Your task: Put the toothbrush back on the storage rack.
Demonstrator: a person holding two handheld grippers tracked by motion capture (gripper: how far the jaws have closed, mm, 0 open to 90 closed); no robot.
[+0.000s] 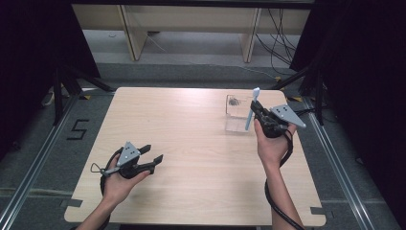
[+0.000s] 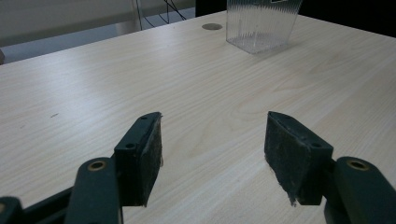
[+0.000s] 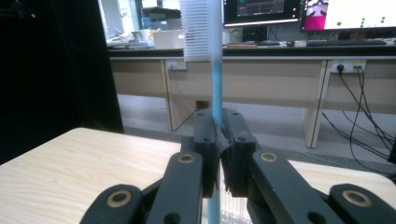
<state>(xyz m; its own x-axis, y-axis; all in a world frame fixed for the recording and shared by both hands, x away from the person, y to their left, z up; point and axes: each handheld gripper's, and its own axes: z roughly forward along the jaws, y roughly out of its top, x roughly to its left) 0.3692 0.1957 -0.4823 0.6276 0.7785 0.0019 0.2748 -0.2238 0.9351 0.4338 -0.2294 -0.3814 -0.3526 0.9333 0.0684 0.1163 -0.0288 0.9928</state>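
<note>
Pale wood table (image 1: 191, 143), dark curtains; right gripper (image 3: 218, 140) clamps toothbrush (image 3: 215, 79).

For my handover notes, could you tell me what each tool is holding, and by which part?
The right tool is shut on the light-blue toothbrush, gripping its handle partway down, bristles upward. The left tool is open and holds nothing.
</note>
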